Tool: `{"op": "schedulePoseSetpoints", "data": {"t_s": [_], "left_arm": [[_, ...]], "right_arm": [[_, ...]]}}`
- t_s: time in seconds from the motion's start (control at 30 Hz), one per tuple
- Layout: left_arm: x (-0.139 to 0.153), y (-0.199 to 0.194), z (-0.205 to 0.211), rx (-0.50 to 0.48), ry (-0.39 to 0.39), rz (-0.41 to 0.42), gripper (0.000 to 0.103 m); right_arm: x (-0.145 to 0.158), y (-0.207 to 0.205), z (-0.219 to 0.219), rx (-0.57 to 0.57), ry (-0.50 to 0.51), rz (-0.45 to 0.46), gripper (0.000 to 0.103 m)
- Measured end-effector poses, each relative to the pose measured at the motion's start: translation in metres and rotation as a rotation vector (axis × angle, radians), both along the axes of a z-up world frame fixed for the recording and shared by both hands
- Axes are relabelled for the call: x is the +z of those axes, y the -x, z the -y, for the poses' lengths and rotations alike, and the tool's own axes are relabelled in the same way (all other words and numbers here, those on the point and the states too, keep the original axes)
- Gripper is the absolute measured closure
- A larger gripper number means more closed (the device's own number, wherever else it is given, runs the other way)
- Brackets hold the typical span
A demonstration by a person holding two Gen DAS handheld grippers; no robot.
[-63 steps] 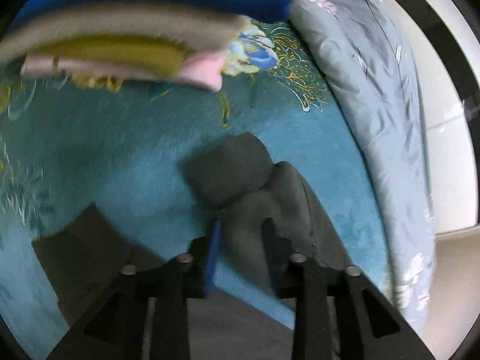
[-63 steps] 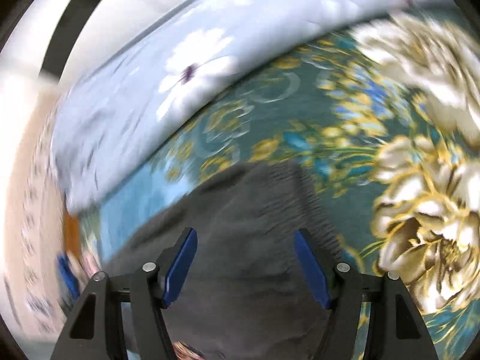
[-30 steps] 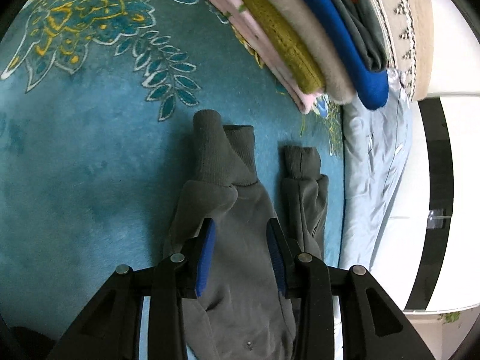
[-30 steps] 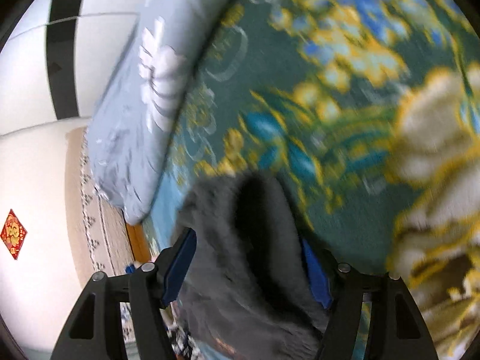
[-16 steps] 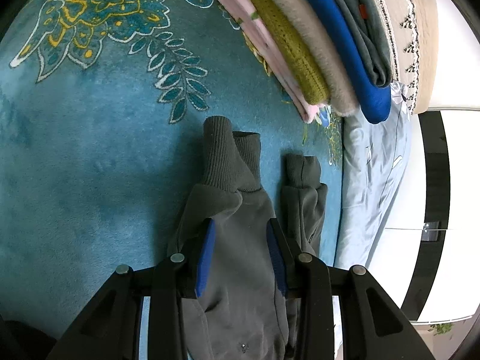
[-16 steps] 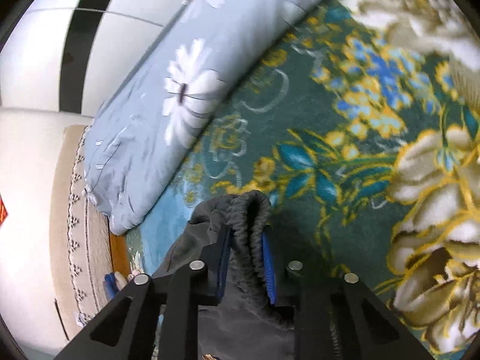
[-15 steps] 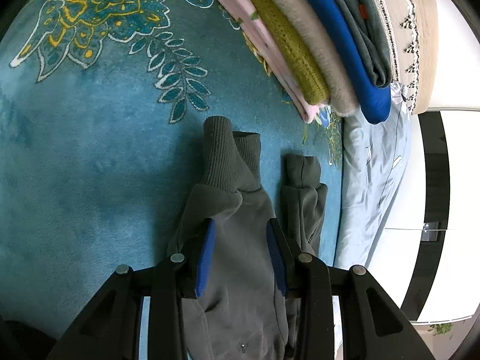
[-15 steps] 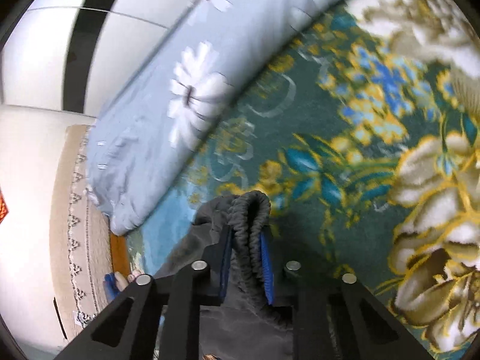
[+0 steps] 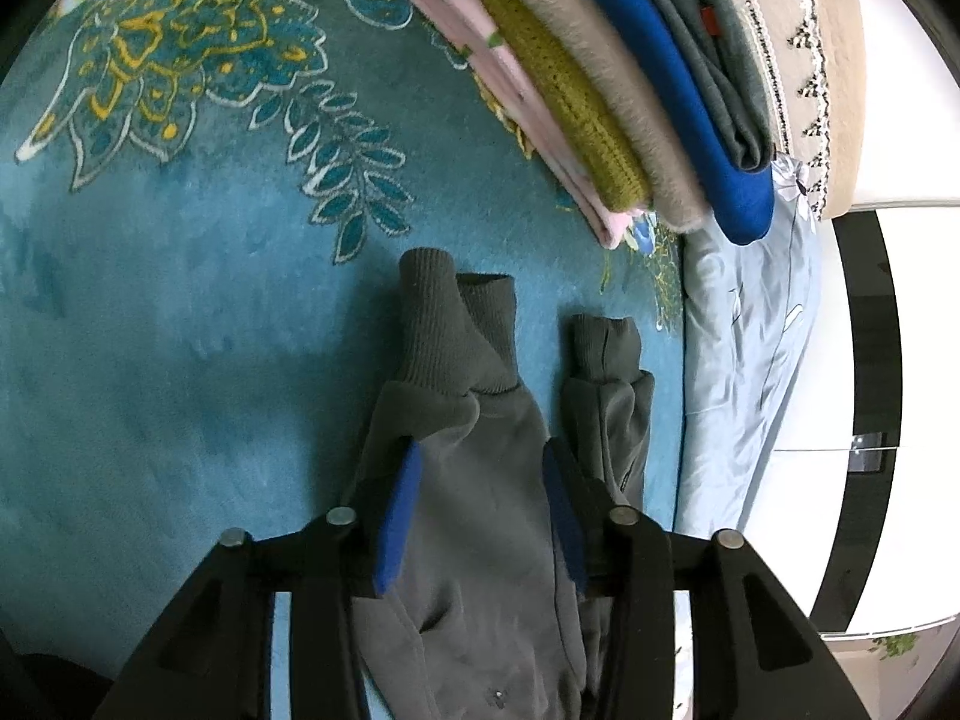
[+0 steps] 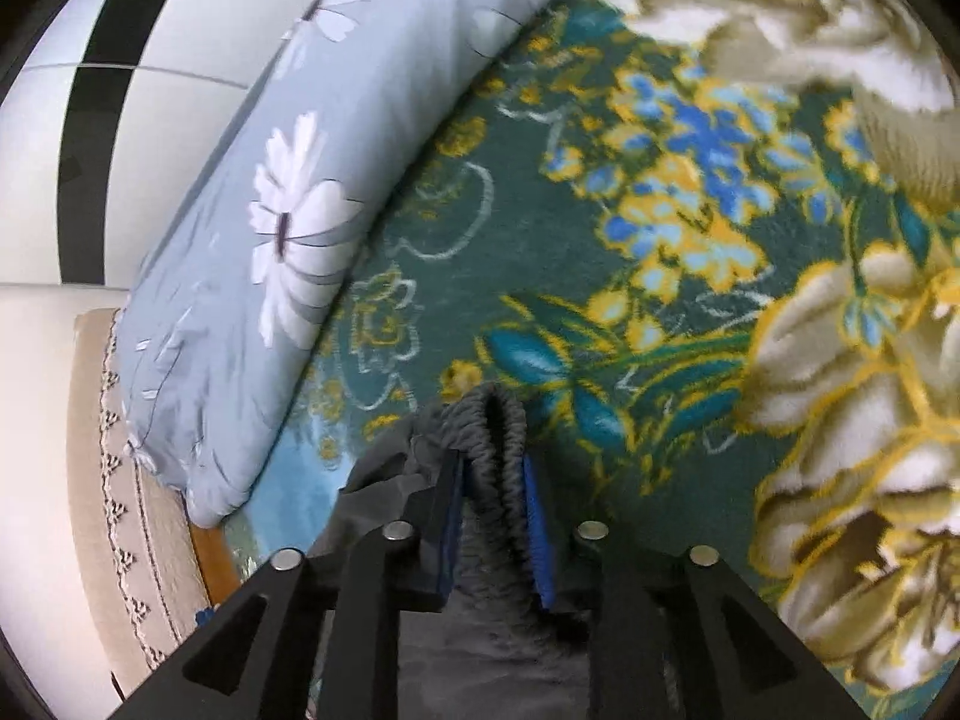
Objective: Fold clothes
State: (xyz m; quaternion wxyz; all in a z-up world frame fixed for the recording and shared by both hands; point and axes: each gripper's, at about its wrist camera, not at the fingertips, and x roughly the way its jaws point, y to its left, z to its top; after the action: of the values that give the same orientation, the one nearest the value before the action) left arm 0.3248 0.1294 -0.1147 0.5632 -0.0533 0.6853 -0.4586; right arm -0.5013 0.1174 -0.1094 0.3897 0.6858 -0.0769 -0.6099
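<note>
1. The dark grey sweatpants [image 9: 480, 480] lie on a teal floral blanket [image 9: 180, 300] spread over the bed. The two ribbed ankle cuffs [image 9: 456, 324] point up toward a stack of folded clothes [image 9: 600, 90].
2. That stack has a pink layer at the bottom, then mustard knit, beige, bright blue and grey on top. It sits just past the cuffs without touching them.
3. The left hand-held gripper [image 9: 480, 468] straddles one pant leg, with a blue pad on each side of the fabric. The pads sit fairly wide apart. I honestly can't tell whether they're squeezing the leg or just resting around it.
4. The other leg [image 9: 606, 402] lies just beside it on the right, close to a light blue flowered quilt [image 9: 744, 360] bunched along the blanket's edge.
5. In the right wrist view, the right hand-held gripper [image 10: 495, 468] is pressed together on the gathered elastic waistband [image 10: 495, 420]. The waistband bulges up in a loop between the pads.
6. The blanket around there shows big cream and gold flowers [image 10: 840, 360]. The same light blue quilt [image 10: 270, 240] runs along the left side.
</note>
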Motion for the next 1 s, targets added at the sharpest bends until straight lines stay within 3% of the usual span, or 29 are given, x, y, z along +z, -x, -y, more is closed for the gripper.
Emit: {"op": "schedulePoseSetpoints", "data": {"t_s": [0.1,0.27,0.4,0.5,0.73,0.93,1.0], "left_arm": [[0.006,0.0,-0.001,-0.006,0.012,0.038,0.059],[0.014,-0.006,-0.006,0.03,-0.009,0.133,0.05],[-0.003,-0.009,0.0,0.017,-0.135,0.127,0.05],[-0.019,-0.005,0.008,-0.026,-0.21,0.092,0.05],[-0.025,0.005,0.015,-0.115,-0.252,0.129,0.05],[-0.026,0.001,0.008,-0.105,-0.249,0.095,0.05],[-0.027,0.002,0.006,-0.112,-0.246,0.088,0.05]], "right_arm": [[0.027,-0.003,-0.017,-0.013,0.037,-0.046,0.064],[0.046,-0.011,-0.064,-0.025,0.02,-0.059,0.057],[0.033,-0.02,-0.118,-0.086,-0.026,-0.012,0.045],[0.017,-0.037,-0.135,-0.102,-0.034,0.061,0.044],[-0.021,-0.081,-0.155,-0.108,-0.036,0.237,0.042],[-0.026,-0.104,-0.124,-0.105,-0.109,0.159,0.045],[-0.024,-0.106,-0.12,-0.124,-0.127,0.155,0.061]]}}
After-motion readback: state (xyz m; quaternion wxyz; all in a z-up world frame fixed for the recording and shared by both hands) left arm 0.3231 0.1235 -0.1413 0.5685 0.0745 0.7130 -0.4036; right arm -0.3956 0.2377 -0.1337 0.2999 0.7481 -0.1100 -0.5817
